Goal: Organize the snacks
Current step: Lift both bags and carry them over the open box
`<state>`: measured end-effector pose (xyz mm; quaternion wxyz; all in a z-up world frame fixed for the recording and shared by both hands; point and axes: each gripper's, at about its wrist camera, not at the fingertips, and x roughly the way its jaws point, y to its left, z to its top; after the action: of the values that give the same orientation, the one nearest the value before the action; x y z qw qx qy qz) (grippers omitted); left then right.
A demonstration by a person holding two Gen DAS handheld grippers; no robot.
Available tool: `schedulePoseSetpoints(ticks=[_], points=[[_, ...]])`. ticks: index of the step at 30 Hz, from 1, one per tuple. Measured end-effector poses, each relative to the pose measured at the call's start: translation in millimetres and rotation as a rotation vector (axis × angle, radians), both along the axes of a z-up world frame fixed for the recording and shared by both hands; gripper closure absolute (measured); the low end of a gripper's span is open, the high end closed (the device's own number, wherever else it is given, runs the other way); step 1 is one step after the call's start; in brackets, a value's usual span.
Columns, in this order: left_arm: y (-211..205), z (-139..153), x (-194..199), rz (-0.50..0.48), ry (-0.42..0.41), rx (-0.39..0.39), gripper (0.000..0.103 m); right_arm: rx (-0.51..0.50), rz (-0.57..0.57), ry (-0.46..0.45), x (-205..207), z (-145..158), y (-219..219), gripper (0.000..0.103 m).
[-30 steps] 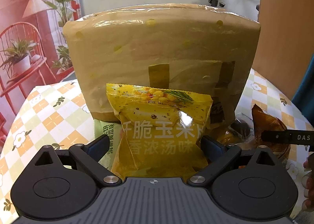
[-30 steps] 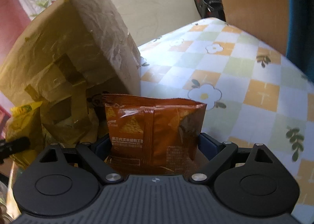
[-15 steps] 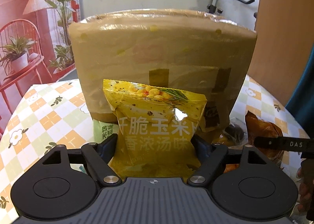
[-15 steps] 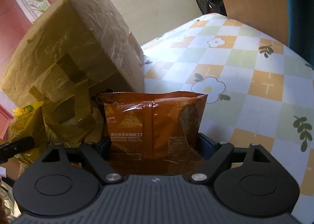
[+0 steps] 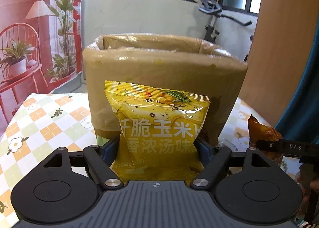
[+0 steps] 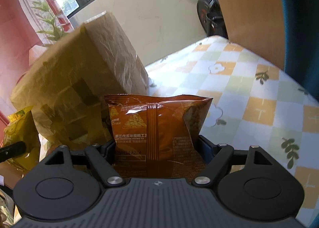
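Left gripper (image 5: pixel 157 146) clamped on yellow corn-snack bag (image 5: pixel 157 128), held upright before taped cardboard box (image 5: pixel 163 80); right gripper (image 6: pixel 157 148) clenched on brown chip bag (image 6: pixel 157 128), beside box's corner above checkered tablecloth (image 6: pixel 259 98); likely mid-carry; next: up over open rim, release inside.

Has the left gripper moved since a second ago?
Yes. The left gripper, shut on the yellow snack bag, rose: the cardboard box now shows its open top.

**Yellow corn snack bag clamped in front of the box**

The left gripper (image 5: pixel 158 148) pinched a yellow snack bag (image 5: pixel 157 128) upright. A taped cardboard box (image 5: pixel 159 68) sat just behind on the checkered tablecloth (image 5: pixel 45 128). An orange bag (image 5: pixel 261 130) poked in at right.
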<state>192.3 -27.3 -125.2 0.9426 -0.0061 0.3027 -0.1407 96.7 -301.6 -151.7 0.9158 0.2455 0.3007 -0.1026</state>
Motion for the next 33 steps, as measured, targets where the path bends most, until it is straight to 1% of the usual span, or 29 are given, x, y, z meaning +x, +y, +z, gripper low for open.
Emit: schedulePoseSetpoints(ticks=[6, 11, 16, 19, 23, 26, 29, 32, 33], points=[[13, 21, -6, 0.017, -0.059, -0.048, 0.022, -0.038, -0.001, -0.057, -3, 28, 4, 0.022], [22, 47, -11, 0.025, -0.146, -0.084, 0.022, -0.067, 0.011, -0.136, -4, 60, 9, 0.022], [23, 68, -10, 0.027, -0.203, -0.100, 0.022, -0.101, 0.035, -0.221, -2, 91, 16, 0.022], [25, 77, -6, 0.033, -0.229, -0.106, 0.022, -0.124, 0.052, -0.257, 5, 107, 22, 0.022], [28, 87, 6, 0.048, -0.243, -0.115, 0.022, -0.151, 0.088, -0.291, 20, 126, 30, 0.022], [29, 94, 22, 0.034, -0.260, -0.129, 0.022, -0.173, 0.133, -0.327, 36, 137, 39, 0.022], [24, 101, 41, 0.041, -0.296, -0.115, 0.022, -0.210, 0.177, -0.342, 62, 148, 48, 0.022], [23, 106, 65, 0.041, -0.299, -0.135, 0.022, -0.226, 0.224, -0.356, 91, 155, 55, 0.022], [21, 107, 74, 0.027, -0.302, -0.137, 0.022, -0.235, 0.234, -0.360, 101, 156, 58, 0.022]])
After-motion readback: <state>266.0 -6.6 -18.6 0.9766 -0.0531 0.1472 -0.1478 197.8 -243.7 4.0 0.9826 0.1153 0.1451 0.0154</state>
